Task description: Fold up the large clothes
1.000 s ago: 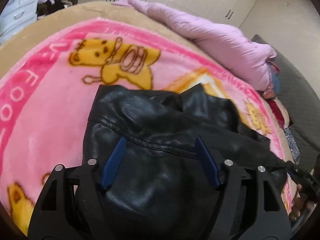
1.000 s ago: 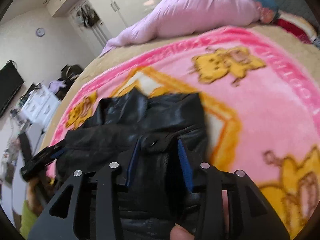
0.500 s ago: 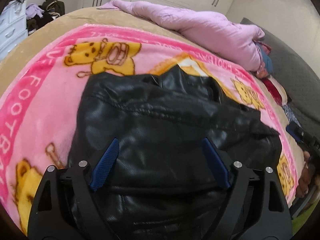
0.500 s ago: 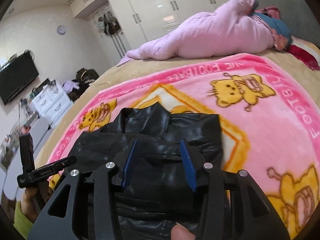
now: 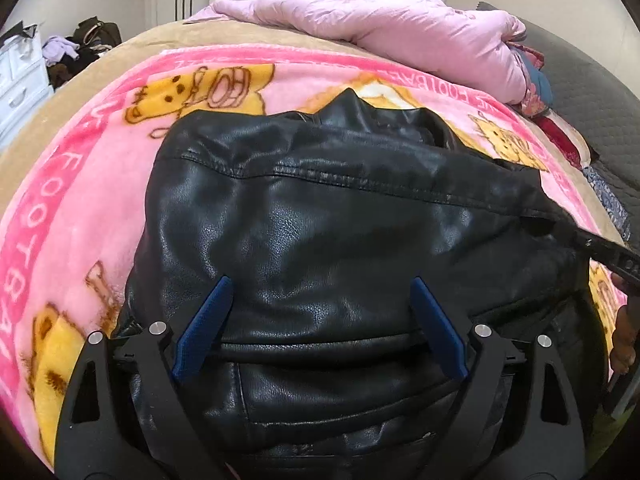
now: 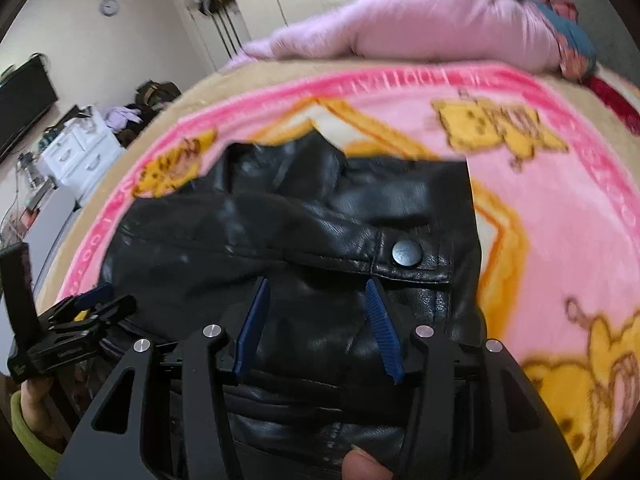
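Observation:
A black leather jacket (image 5: 340, 208) lies bunched and partly folded on a pink cartoon blanket (image 5: 80, 184), collar at the far side. My left gripper (image 5: 320, 280) hovers over its near part. Its jaws are wide and opening, with leather under the gap and neither pad pressing. In the right wrist view the jacket (image 6: 300, 220) shows a snap button (image 6: 405, 253) on a strap. My right gripper (image 6: 317, 281) is just short of that strap. Its jaws are part-way apart and opening, with a leather fold between them that is not gripped. The left gripper (image 6: 92, 304) shows at the jacket's left edge.
The blanket (image 6: 560, 220) covers a tan bed. A pink duvet (image 5: 400, 28) is heaped along the far side, beside coloured clothes (image 5: 536, 76). White drawers (image 6: 76, 152) and a clothes pile (image 5: 76, 48) stand beyond the left edge. A dark quilted surface (image 5: 592, 92) borders the right.
Both pairs of jaws have widened. Both grippers have shifted over the jacket and rolled, and they now sit lower. The leather has dropped from between the right fingers and lies flatter.

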